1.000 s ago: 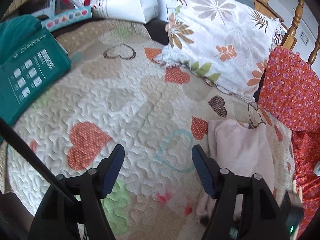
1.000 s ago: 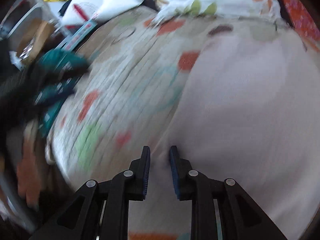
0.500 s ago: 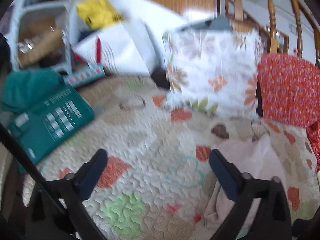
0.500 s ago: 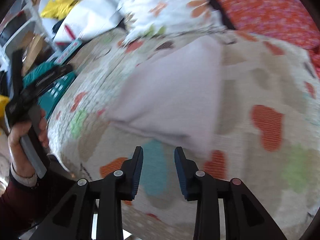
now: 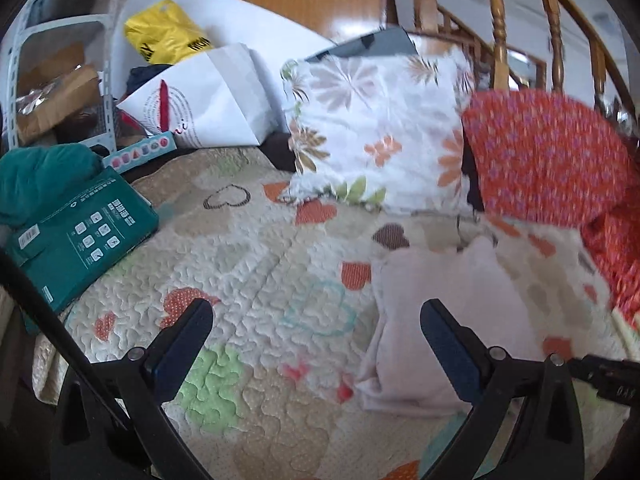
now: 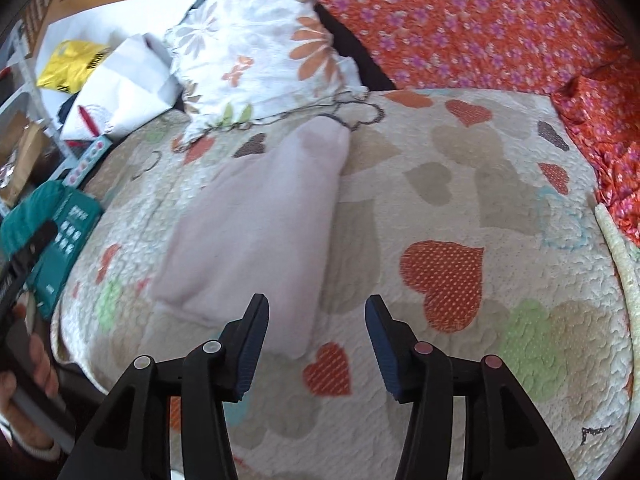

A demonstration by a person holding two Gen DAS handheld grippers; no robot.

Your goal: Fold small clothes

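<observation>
Left wrist: left gripper [image 5: 316, 344] spread wide, gripping nothing, above the heart quilt [image 5: 256, 264]; folded pale pink garment [image 5: 444, 312] lying just right of centre, below the floral pillow [image 5: 380, 128].

Right wrist: right gripper [image 6: 316, 344] parted, empty, hovering at the garment's [image 6: 260, 224] near edge.

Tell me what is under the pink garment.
The pink garment lies folded on the heart-print quilt, which shows all around it. Whatever sits directly beneath the cloth is covered. Both grippers, left and right, are open and apart from it.
</observation>
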